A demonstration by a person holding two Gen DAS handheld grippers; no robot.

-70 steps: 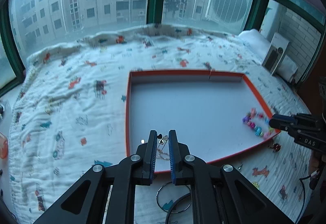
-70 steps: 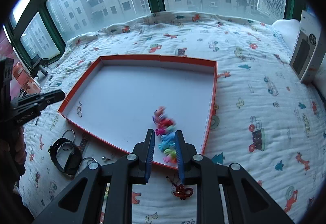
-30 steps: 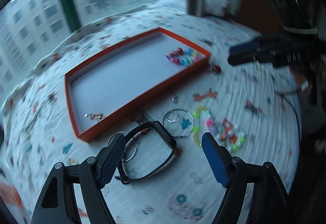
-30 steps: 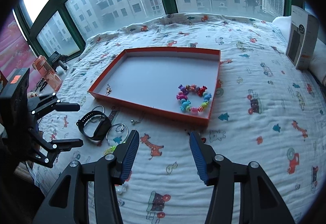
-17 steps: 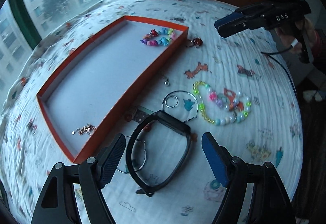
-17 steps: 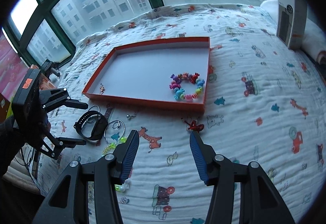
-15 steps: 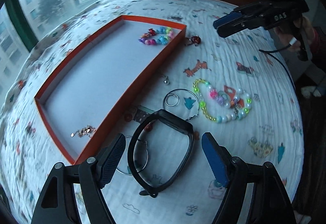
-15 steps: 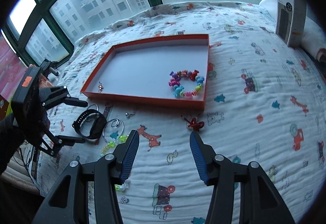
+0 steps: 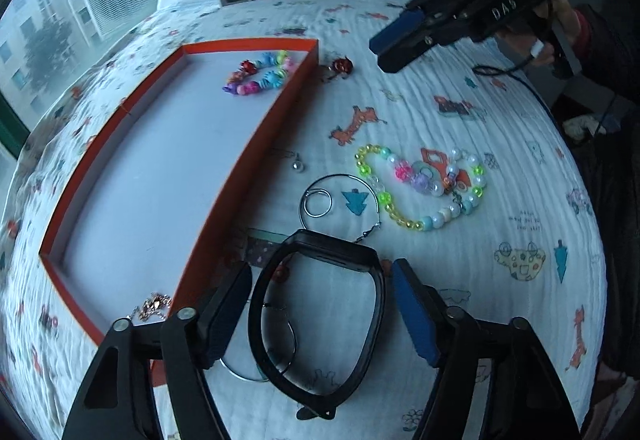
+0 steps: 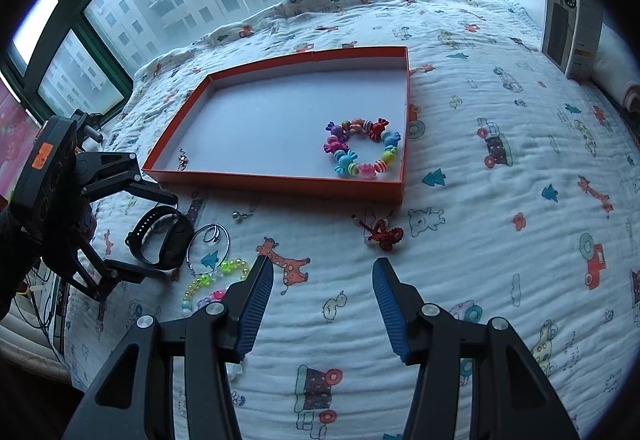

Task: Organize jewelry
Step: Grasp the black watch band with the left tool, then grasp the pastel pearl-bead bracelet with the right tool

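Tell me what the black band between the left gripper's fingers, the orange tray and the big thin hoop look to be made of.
Black band: matte, smooth, probably silicone or rubber, with strap holes seen from the right wrist.
Orange tray: likely cardboard; thin, flat walls, a seam in one side, dull white floor.
Thin hoop: shiny silver wire, probably metal.

Left gripper (image 9: 320,304) jaws closing, black wristband (image 9: 320,320) between them on printed bedspread (image 9: 500,280), pads not touching it. Thin wire hoop (image 9: 340,196) and pastel bead bracelet (image 9: 424,188) just beyond band. Orange tray (image 9: 248,176) at left: colourful candy bracelet (image 9: 260,74) in far corner, small gold chain (image 9: 154,306) in near corner. Red trinket (image 9: 340,66) just outside tray's far corner. Right gripper (image 9: 404,36) at far right, above bedspread.
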